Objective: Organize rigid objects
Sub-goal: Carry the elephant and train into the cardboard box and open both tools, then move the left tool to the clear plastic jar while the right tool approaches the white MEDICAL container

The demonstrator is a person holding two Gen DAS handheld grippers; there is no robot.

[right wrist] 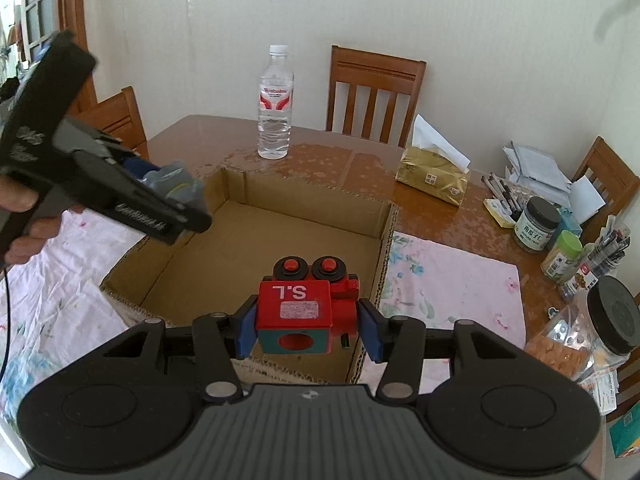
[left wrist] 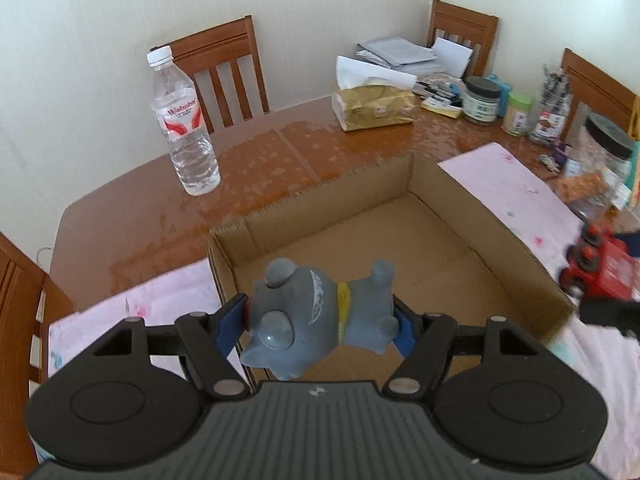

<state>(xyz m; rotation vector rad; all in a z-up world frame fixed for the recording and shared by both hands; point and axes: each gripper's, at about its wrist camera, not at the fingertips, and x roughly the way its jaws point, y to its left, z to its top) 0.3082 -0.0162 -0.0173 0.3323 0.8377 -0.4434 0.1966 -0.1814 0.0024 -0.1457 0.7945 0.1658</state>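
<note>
My left gripper [left wrist: 318,322] is shut on a grey rubber toy animal [left wrist: 316,312] with a yellow collar, held above the near left corner of an open cardboard box [left wrist: 452,184]. My right gripper [right wrist: 308,330] is shut on a red toy train [right wrist: 306,306] marked "S.L", held above the near rim of the same box [right wrist: 308,208]. The box floor shows bare cardboard. The left gripper [right wrist: 176,196] with the grey toy [right wrist: 176,184] shows in the right wrist view over the box's left wall. The red train [left wrist: 600,268] shows at the right edge of the left wrist view.
The box sits on a pink floral cloth [right wrist: 452,280] on a wooden table [left wrist: 160,216]. A water bottle [left wrist: 184,128] stands behind the box. A gold tissue pack [right wrist: 434,178], jars [right wrist: 536,224], pens and papers [left wrist: 400,54] crowd the right. Wooden chairs [right wrist: 372,92] surround the table.
</note>
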